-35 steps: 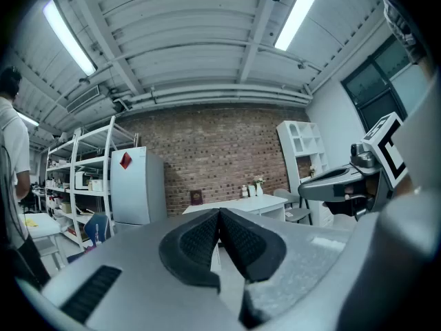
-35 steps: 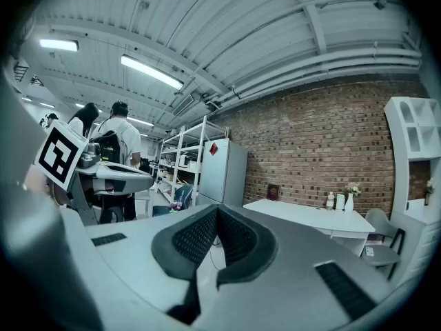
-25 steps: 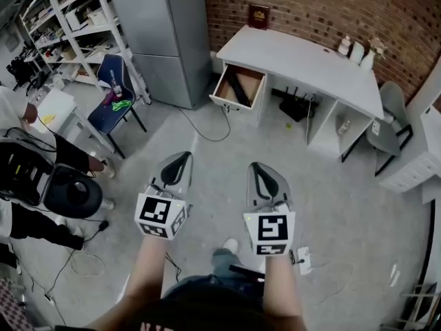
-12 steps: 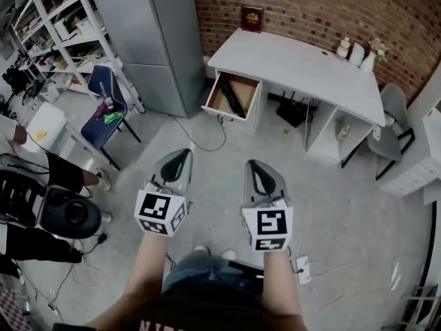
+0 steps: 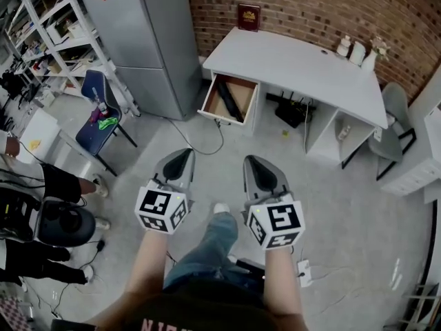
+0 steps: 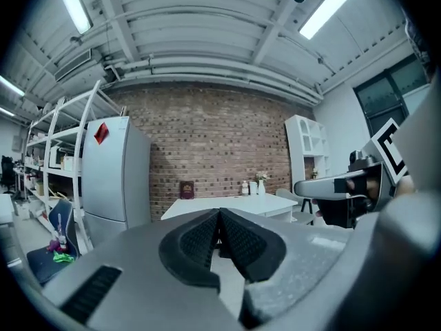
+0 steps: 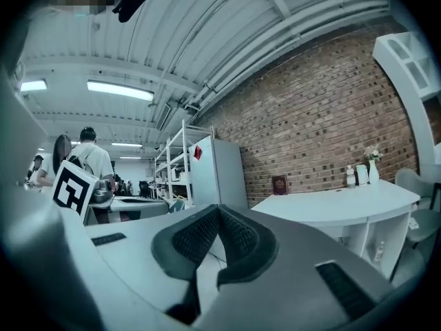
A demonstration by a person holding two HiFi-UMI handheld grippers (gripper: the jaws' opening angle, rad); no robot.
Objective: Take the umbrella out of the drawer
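The white desk (image 5: 296,64) stands against the brick wall, and its wooden drawer (image 5: 218,111) at the left end is pulled out. A black folded umbrella (image 5: 229,101) lies slantwise inside the drawer. My left gripper (image 5: 184,154) and right gripper (image 5: 251,160) are held side by side over the floor, well short of the desk, and point toward it. Both are shut with nothing between the jaws, as the left gripper (image 6: 219,213) and right gripper (image 7: 216,209) show in their own views. The drawer is hidden in both gripper views.
A grey fridge (image 5: 148,40) stands left of the desk, with a blue chair (image 5: 96,119) and metal shelves (image 5: 48,26) beyond it. A person with equipment (image 5: 41,205) is at the far left. Cables (image 5: 207,133) and a power strip (image 5: 302,272) lie on the floor. A grey chair (image 5: 394,119) is at the right.
Both grippers and the camera have come closer to the desk and the open drawer. The right gripper's marker cube has rolled. One of the person's legs has stepped forward between the arms.
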